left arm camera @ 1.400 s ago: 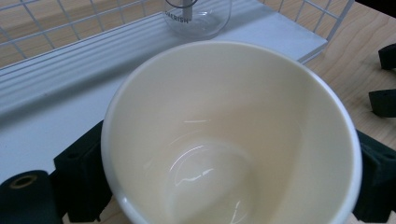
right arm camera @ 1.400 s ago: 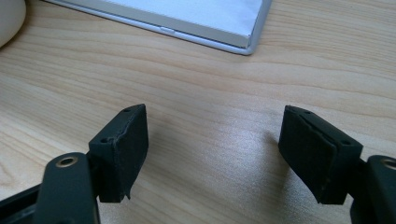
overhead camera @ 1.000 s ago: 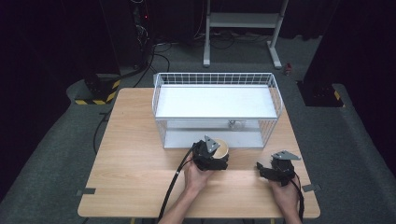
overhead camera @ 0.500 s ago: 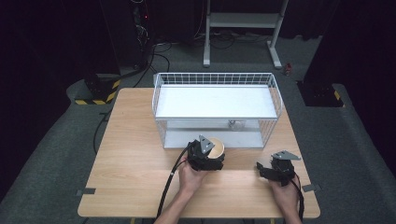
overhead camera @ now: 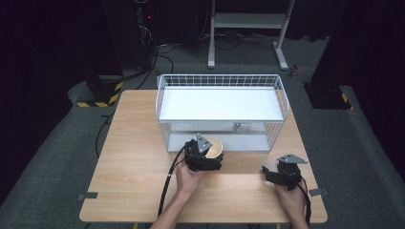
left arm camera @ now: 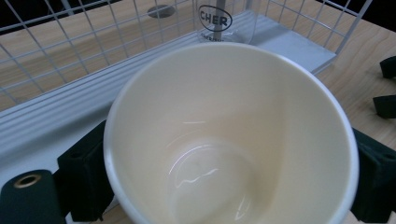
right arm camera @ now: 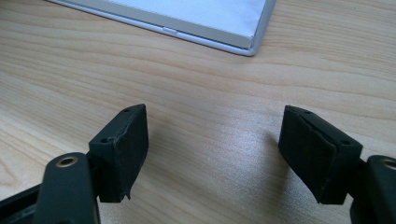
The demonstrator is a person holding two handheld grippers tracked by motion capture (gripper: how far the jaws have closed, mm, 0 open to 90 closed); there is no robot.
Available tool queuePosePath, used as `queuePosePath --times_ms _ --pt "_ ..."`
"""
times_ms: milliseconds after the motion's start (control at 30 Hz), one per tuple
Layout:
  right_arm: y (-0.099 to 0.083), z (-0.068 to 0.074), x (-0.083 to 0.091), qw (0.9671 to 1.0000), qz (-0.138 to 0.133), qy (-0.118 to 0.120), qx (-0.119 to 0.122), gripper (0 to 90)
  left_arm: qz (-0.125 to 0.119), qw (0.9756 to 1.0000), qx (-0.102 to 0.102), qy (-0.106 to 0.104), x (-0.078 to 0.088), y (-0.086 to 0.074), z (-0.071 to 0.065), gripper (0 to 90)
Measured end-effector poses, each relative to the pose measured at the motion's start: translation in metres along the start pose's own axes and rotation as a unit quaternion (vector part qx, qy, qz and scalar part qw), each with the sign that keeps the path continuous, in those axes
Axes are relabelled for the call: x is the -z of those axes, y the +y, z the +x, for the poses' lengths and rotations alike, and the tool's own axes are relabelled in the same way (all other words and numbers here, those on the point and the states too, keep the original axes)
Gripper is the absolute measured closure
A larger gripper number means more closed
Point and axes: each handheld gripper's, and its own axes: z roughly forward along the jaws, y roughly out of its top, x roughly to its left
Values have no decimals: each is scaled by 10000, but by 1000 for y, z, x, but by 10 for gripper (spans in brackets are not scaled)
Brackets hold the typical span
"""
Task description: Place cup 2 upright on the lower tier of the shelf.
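Note:
A cream cup (overhead camera: 214,146) sits between the jaws of my left gripper (overhead camera: 211,153), its mouth facing the camera, just in front of the lower shelf of the white wire rack (overhead camera: 219,102). In the left gripper view the empty cup (left arm camera: 229,135) spans the whole gap of the left gripper (left arm camera: 229,179), and both black pads press on its sides. My right gripper (overhead camera: 268,174) rests low over the table at the front right. Its jaws stand apart in the right gripper view, the right gripper (right arm camera: 226,154) holding nothing above bare wood.
A clear glass (overhead camera: 241,127) with black lettering (left arm camera: 215,21) stands on the rack's lower shelf, behind the cup. The rack's white base corner (right arm camera: 243,37) lies ahead of the right gripper. The wooden table (overhead camera: 133,157) stretches to the left. Cables trail toward the front edge.
My left gripper has shifted a little to the left and risen with the cup in it. The right gripper has kept still.

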Motion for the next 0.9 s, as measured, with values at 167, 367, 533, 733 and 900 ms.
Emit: queuePosePath --times_ms 167,367,533,733,900 --pt "0 0 0 10000 1 9 0 244 19 10000 16 63 -2 4 6 95" --pt "0 0 0 10000 4 10 -9 243 -31 9997 165 172 -6 4 15 95" --pt "0 0 0 10000 4 11 -6 244 -100 9992 323 207 -11 3 25 95" --pt "0 0 0 10000 2 12 3 244 15 9992 265 311 -16 3 30 95" --pt "0 0 0 10000 4 10 5 244 17 9991 225 357 -19 9 31 95"
